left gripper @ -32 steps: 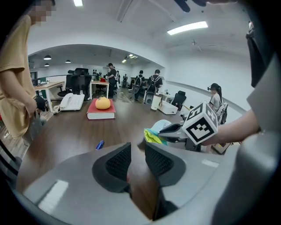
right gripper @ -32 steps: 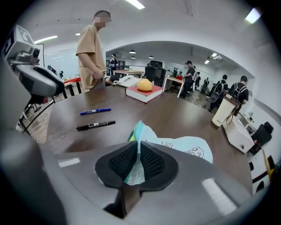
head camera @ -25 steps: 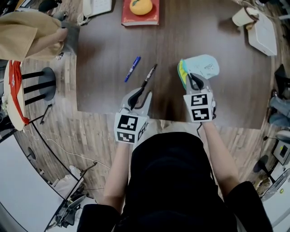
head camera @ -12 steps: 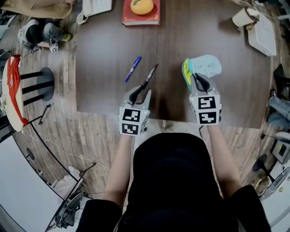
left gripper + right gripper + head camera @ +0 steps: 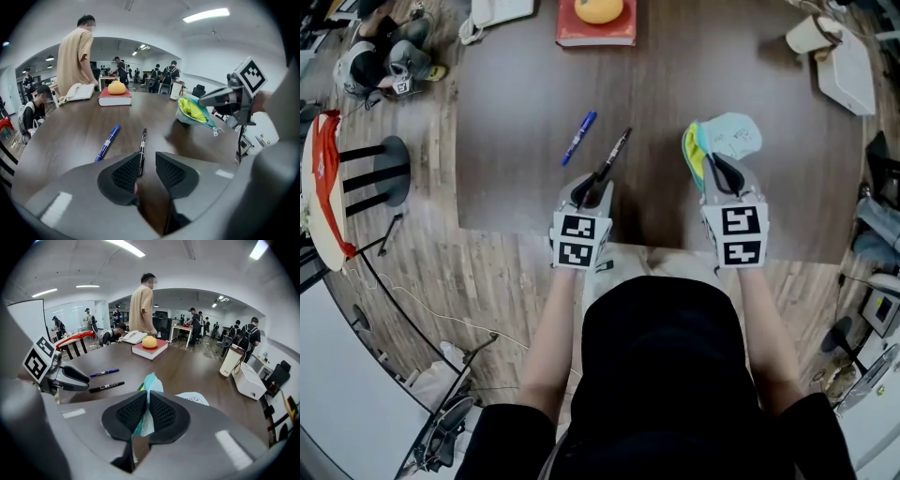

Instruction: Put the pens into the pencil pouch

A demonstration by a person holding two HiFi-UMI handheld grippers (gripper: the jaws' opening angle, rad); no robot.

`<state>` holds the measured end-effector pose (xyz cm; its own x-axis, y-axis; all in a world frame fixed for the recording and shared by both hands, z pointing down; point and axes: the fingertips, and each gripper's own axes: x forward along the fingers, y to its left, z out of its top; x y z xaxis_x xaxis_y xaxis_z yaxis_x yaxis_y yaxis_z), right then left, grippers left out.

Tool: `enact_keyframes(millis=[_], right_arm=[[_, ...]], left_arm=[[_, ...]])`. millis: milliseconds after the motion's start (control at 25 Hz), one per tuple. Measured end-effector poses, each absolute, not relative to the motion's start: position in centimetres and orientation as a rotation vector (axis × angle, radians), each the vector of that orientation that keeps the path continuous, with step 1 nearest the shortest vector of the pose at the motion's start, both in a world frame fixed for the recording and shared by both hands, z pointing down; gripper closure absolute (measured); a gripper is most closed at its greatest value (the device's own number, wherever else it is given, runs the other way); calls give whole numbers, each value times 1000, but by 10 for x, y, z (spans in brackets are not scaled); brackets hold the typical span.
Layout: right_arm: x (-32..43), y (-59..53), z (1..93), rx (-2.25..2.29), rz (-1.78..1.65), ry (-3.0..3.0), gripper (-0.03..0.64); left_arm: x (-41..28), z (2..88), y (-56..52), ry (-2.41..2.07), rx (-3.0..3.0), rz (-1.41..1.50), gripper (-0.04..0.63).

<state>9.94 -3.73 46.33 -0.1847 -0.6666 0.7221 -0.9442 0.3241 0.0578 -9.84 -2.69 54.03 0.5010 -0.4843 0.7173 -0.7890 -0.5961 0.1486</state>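
While the blue pen (image 5: 578, 138) lies untouched, the left gripper (image 5: 584, 194) has sunk toward the table, and its jaws have just been opening. They now stand released, with the black pen's (image 5: 610, 159) near end between them, unpinched; a pickup looks imminent. To the right, the right gripper (image 5: 720, 174) stays clenched on the pencil pouch's (image 5: 727, 139) edge, keeping it ready.

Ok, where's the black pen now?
Head view: the black pen lies left of centre, right of the blue pen, its near end between the left gripper's jaws, which have just been opening.
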Motion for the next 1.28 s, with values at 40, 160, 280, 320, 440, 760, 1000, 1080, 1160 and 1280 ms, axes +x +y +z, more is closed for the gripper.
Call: enact_keyframes(millis=[40,160,280,320,440,760,1000,1080,1160,1280], right_arm=[[99,-37,462,1418,540,-1936,586],[99,-35,456,1419,543,-1942,586],[98,-32,450,1422,544,-1953,586],[97,-32,448,1422,543,-1956,586],[97,-31,444,1422,543,-1965,586],[96,-28,441,1413,548,-1977,586],[97,-27,442,1409,550,-1986,586],[97,-27,443,1409,553,-1989,586],[97,-26,443,1410,557,-1991,586],[96,-25,442,1410,559,-1996,586]], left_arm=[[-99,544,-27,-1047,2281,892,486],[-101,554,-28,-1047,2271,928,486],[-102,563,-28,-1049,2266,962,486],[-103,565,-27,-1051,2266,972,486],[-104,572,-27,-1056,2261,997,486],[-109,583,-28,-1056,2240,1032,503],[-111,588,-29,-1071,2235,1039,520],[-111,588,-29,-1076,2239,1042,522],[-112,589,-29,-1081,2242,1049,534],[-113,590,-28,-1077,2246,1059,535]])
